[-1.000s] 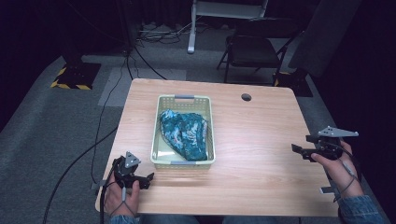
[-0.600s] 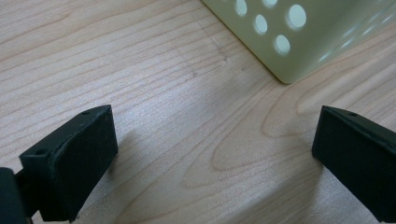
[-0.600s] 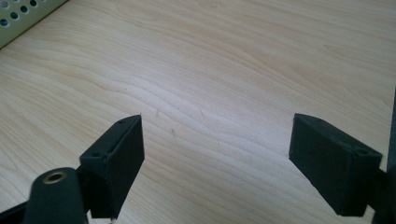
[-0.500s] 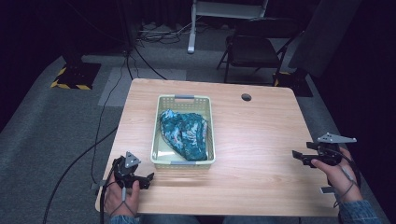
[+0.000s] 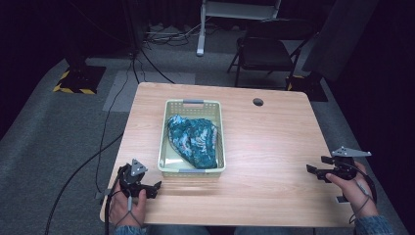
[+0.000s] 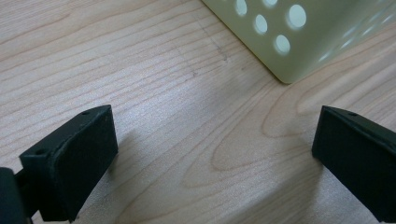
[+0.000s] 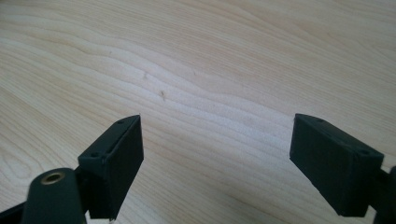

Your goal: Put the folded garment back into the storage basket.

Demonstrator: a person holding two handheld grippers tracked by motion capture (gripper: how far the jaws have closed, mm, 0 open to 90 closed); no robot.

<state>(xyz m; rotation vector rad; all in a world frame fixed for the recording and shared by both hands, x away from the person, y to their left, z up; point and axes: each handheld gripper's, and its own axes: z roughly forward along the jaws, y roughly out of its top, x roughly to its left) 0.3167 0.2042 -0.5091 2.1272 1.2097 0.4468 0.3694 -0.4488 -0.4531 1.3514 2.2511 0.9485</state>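
A light wooden table (image 5: 274, 147) takes up the middle and lower part of the high view, with grey carpet around it and a dark folding chair (image 5: 264, 49) beyond its far edge near the top of the frame. On the table, left of centre, stands a pale yellow-green plastic basket (image 5: 193, 104) with perforated walls; a crumpled teal patterned cloth (image 5: 195, 141) lies inside it, heaped toward the near and right part of the basket. A small round cable hole (image 5: 258, 102) sits in the tabletop toward the upper right of the basket. At the lower left of the high view the left gripper (image 5: 155, 186) rests low over the table's near edge, just below the basket's near left corner; in the left gripper view (image 6: 212, 154) its jaws stand wide apart over bare wood with nothing between them, and a corner of the basket shows at the upper right. At the lower right of the high view the right gripper (image 5: 313, 169) is held near the table's right edge, well apart from the basket, pointing toward the frame's left. In the right gripper view (image 7: 215, 149) its jaws are likewise spread wide over bare wood grain, gripping nothing.
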